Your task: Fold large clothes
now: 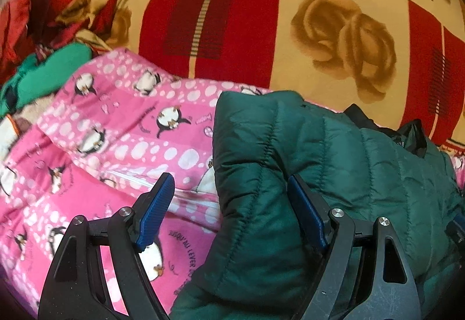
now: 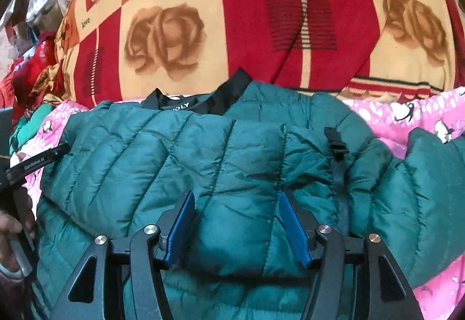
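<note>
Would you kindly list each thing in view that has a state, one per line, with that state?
Green puffer jacket: spread over the pink blanket, collar away from the camera, one edge folded over.
Pink penguin blanket: rumpled, under the jacket.
Left gripper: jaws open, the jacket's folded edge between them.
Right gripper: jaws partly open over a bulge of jacket; whether they pinch it is unclear.
Rose-patterned cover: spread flat behind.

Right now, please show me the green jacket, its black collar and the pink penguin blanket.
green jacket (image 2: pixel 162 163): right wrist view, quilted front panel.
black collar (image 2: pixel 223 96): right wrist view, raised edge.
pink penguin blanket (image 1: pixel 96 145): left wrist view, dotted middle.
</note>
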### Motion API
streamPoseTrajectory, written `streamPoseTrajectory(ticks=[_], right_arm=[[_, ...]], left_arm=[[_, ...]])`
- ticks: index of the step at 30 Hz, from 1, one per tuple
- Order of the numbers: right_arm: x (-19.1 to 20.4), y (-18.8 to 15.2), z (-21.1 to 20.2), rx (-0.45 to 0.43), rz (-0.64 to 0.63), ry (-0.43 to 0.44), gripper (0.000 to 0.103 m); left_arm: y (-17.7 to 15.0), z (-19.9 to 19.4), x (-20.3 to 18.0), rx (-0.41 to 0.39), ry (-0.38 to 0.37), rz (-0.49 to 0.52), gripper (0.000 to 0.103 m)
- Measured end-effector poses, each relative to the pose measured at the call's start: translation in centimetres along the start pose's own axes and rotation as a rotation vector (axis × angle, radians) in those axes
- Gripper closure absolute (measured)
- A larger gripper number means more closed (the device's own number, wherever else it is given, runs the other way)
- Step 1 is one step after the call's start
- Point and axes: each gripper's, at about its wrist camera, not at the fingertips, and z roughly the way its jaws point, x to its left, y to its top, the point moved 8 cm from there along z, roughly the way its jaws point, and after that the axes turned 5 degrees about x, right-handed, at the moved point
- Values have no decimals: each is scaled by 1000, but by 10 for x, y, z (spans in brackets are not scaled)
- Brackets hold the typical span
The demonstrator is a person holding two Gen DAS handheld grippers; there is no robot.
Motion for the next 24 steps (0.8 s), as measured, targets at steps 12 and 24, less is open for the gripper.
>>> streamPoseTrajectory(ticks=[12,24], right_arm=[[-13,-15,7,34,14,-30,45],[-14,-19,-16,14,34,-55,45]], left_arm=[[-5,-43,-20,-70,6,77,22],[-11,-64,-49,-62,-91,82,22]])
